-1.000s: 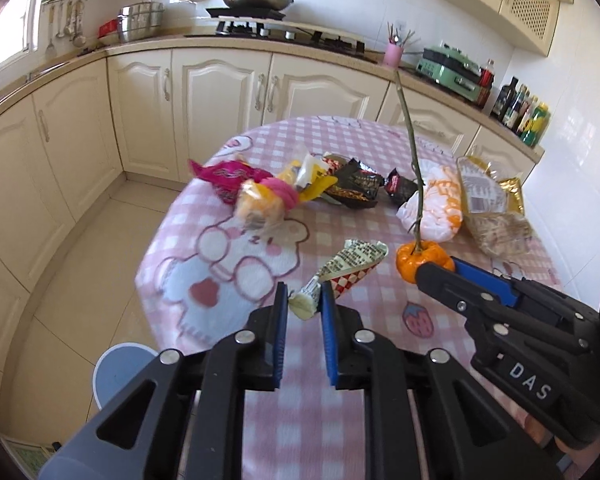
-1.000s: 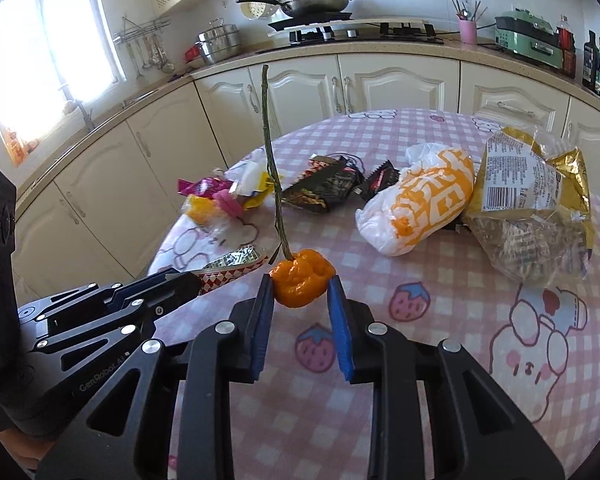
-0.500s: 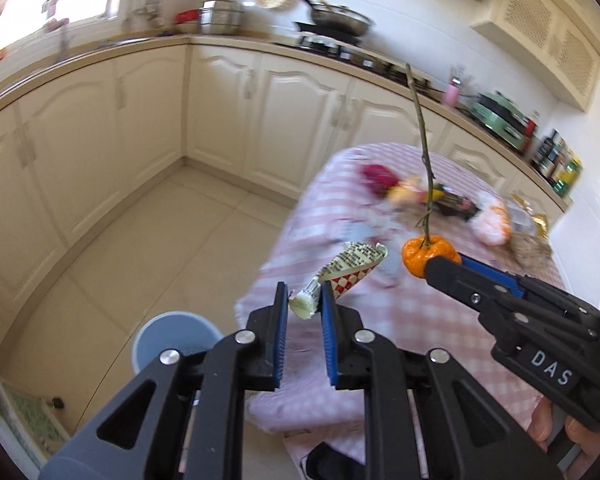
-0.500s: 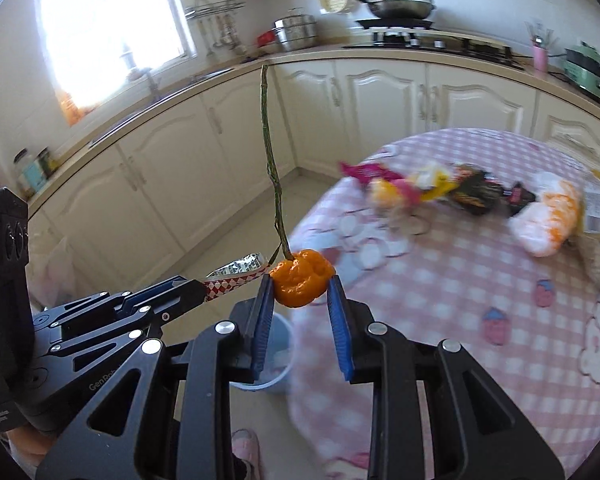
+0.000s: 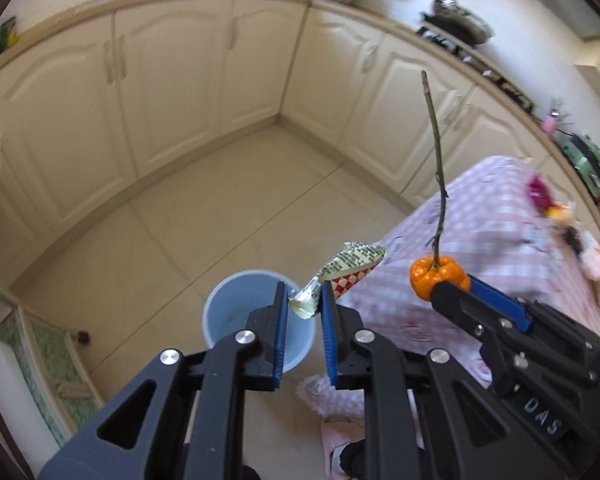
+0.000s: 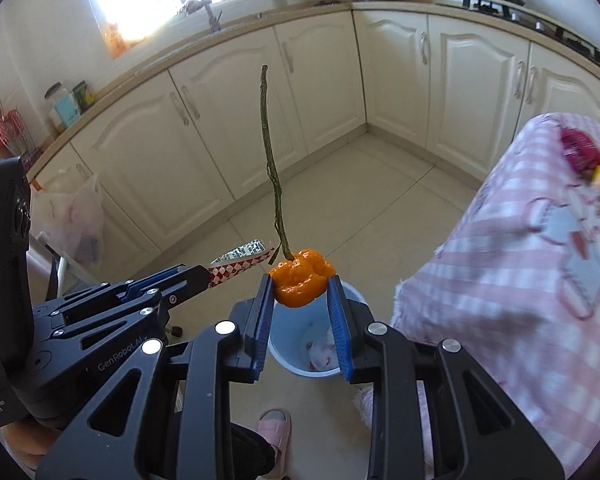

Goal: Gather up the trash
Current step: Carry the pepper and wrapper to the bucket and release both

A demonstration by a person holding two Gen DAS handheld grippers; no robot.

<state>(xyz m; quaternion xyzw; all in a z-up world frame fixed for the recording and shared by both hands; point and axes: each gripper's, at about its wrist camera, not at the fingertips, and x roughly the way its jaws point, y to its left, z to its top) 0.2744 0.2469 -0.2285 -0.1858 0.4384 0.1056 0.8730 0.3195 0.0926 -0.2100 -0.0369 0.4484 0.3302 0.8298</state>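
Trash is in both grips: the left hand-held gripper [image 5: 304,308] is clamped on the crumpled tail of a checked snack wrapper [image 5: 347,266], and the right hand-held gripper [image 6: 300,294] is clamped on a small orange fruit [image 6: 301,282] whose long green stem [image 6: 274,172] stands up and away from the jaws. Below and just beyond both sets of fingertips sits a pale blue bin [image 6: 292,360] on the floor — it already holds something pale (what exactly, I cannot tell). The bench [image 5: 495,232], draped in a pink checked cloth, lies off to the right of both hand-held grippers, with more wrappers [image 5: 539,196] on it.

The step in hand looks like the carry to the bin. Next calls for centring each load above the bin's mouth and parting the jaws — the tall stem may tip the fruit sideways as it drops, so releasing low seems wise.
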